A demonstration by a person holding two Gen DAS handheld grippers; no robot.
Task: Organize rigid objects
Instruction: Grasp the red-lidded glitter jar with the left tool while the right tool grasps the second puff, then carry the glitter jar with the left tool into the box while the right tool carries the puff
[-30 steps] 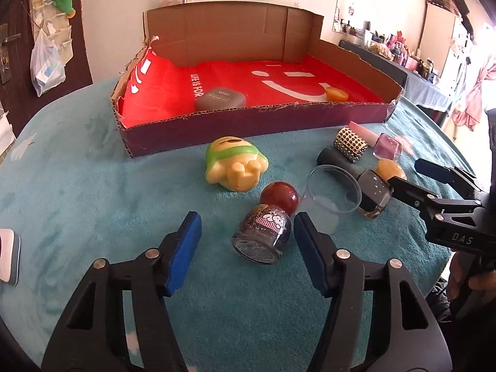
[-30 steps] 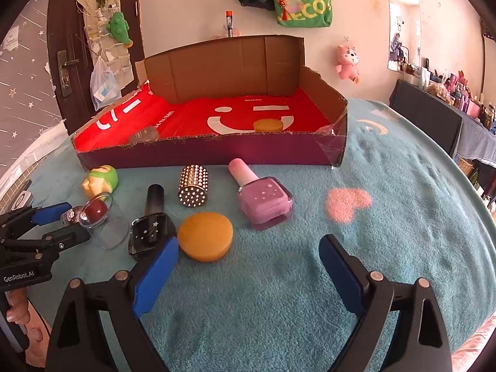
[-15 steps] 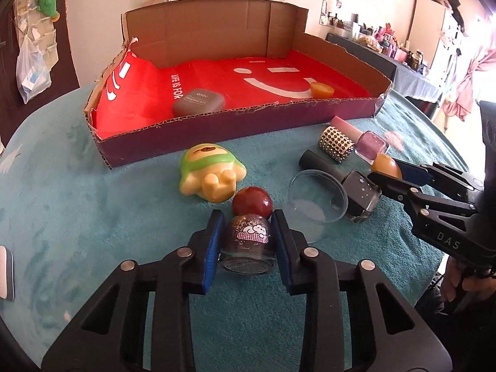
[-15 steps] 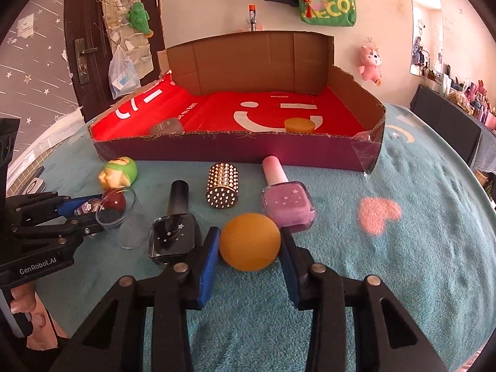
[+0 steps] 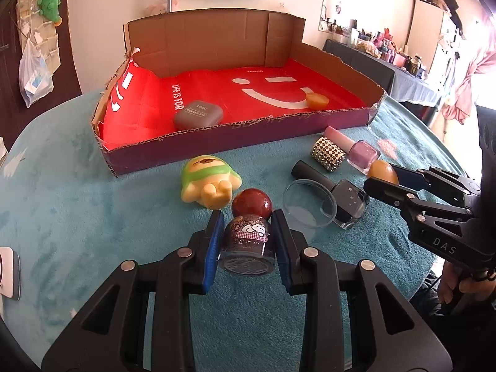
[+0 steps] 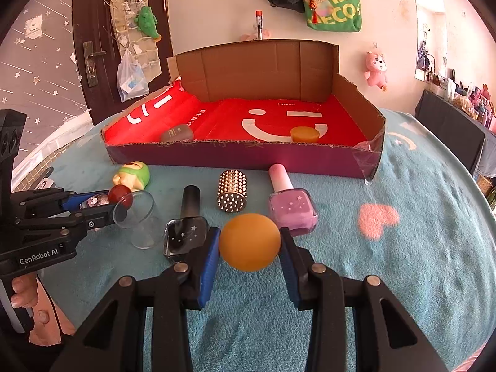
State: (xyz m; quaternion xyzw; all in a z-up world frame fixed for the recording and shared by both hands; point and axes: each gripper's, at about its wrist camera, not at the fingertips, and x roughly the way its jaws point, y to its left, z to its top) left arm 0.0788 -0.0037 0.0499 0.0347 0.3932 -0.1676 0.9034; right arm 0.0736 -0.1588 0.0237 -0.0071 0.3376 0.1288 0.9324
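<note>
Teal blanket [image 6: 403, 279] covers the whole table; wall, dark door and hanging bags sit behind. Open blanket lies to the right of the items, around a pink heart patch [image 6: 376, 219].

Cardboard box [image 6: 248, 155], front wall low, back wall tall, red liner inside. It holds a grey case [image 5: 198, 114] near the front wall and an orange disc [image 5: 316, 100] to the right.

Left gripper [image 5: 248, 241]: jaws clenched on a glitter bottle [image 5: 246, 243] with a red ball cap [image 5: 251, 203]. One second ago these jaws stood wide apart around it.

Right gripper [image 6: 249, 245]: jaws clamped on an orange puck [image 6: 249, 241], which lay flat and free one second ago.

On the blanket before the box: green toy [image 5: 209, 183], clear cup [image 5: 310, 206] on its side, black polish bottle [image 6: 186, 229], pink polish bottle [image 6: 291, 207], studded gold cylinder [image 6: 232, 195]; the cup is just beside the glitter bottle.
</note>
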